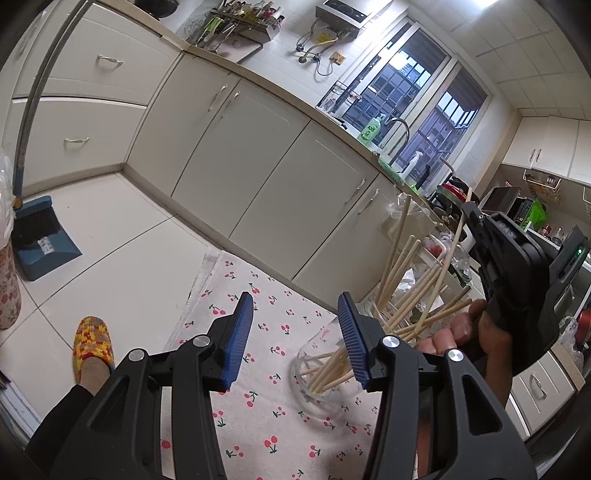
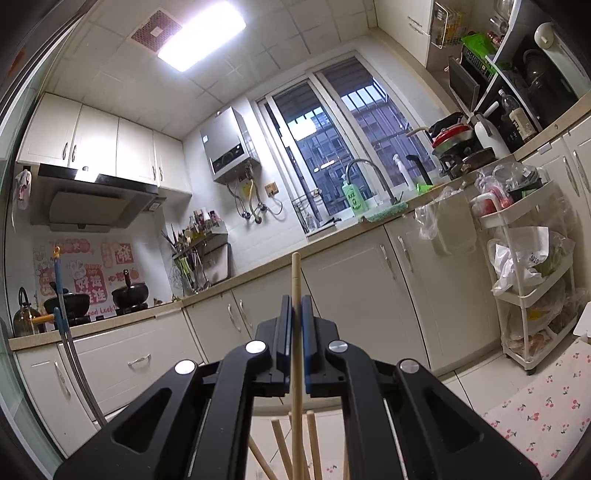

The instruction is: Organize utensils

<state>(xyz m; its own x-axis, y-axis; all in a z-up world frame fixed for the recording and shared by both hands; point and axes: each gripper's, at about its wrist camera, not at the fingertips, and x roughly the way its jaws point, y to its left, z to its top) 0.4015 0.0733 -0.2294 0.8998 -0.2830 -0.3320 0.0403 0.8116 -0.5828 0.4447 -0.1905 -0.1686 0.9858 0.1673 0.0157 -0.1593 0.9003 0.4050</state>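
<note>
Currently, left wrist view: left gripper half open, empty, beside glass jar of chopsticks on cherry cloth
Right wrist view: right gripper clamped on 1 chopstick, upright above the others
Risk: unsteadied jar could tip when the stick goes in

Bright ceiling panel glare, sharp focus, heavy fisheye warp + dark corners

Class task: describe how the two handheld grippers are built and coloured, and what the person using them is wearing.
Both the left gripper and right gripper have black plastic frames with triangular cut-outs, round silver pivot bolts and jaws faced with ribbed blue pads. Seen from the left wrist view, the right gripper's body is a chunky black housing with a small green light. The person wears a dark trouser leg and a multicoloured knitted slipper.
</note>
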